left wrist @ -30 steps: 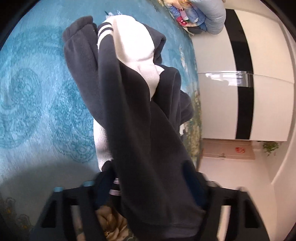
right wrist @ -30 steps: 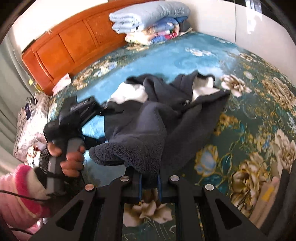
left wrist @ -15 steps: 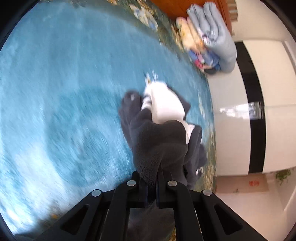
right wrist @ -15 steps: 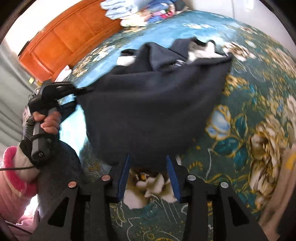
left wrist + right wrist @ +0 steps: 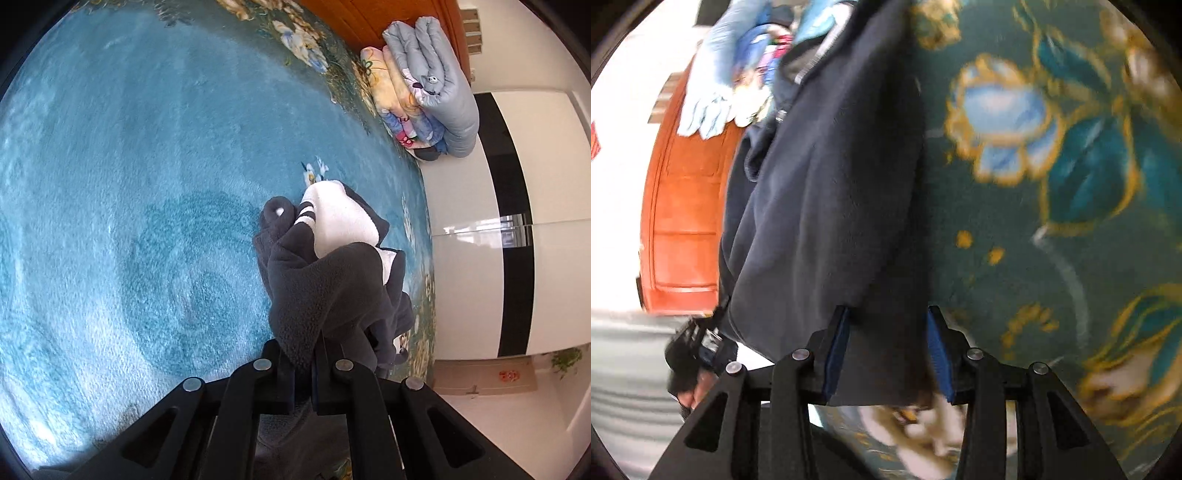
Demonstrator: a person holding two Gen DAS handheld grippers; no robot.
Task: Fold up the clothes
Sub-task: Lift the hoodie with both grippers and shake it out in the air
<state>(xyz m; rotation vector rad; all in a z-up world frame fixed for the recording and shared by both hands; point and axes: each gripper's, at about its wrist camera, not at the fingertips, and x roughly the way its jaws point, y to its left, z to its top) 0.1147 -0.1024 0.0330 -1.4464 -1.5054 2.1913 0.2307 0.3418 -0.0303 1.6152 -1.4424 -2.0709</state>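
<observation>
A dark grey fleece garment [image 5: 325, 280] with white panels and striped cuffs [image 5: 340, 225] hangs bunched above the blue bedspread [image 5: 129, 206]. My left gripper [image 5: 304, 356] is shut on a fold of its grey fabric. In the right wrist view the same garment [image 5: 831, 192] stretches as a dark sheet across the frame. My right gripper [image 5: 888, 354] stands open, its blue pads [image 5: 836, 354] wide apart with fabric lying between them. The left gripper [image 5: 698, 350], held by a hand, shows blurred at the lower left. This view is rolled sideways and blurred.
Folded quilts [image 5: 424, 88] are stacked at the wooden headboard [image 5: 683, 206]. A white and black wardrobe [image 5: 517, 221] stands beside the bed. A floral bedspread border [image 5: 1052, 166] lies under the right gripper.
The right gripper went from shut on the fleece to open, and its view rolled sideways. The left gripper took a new pinch on the grey fabric and rose above the bed.
</observation>
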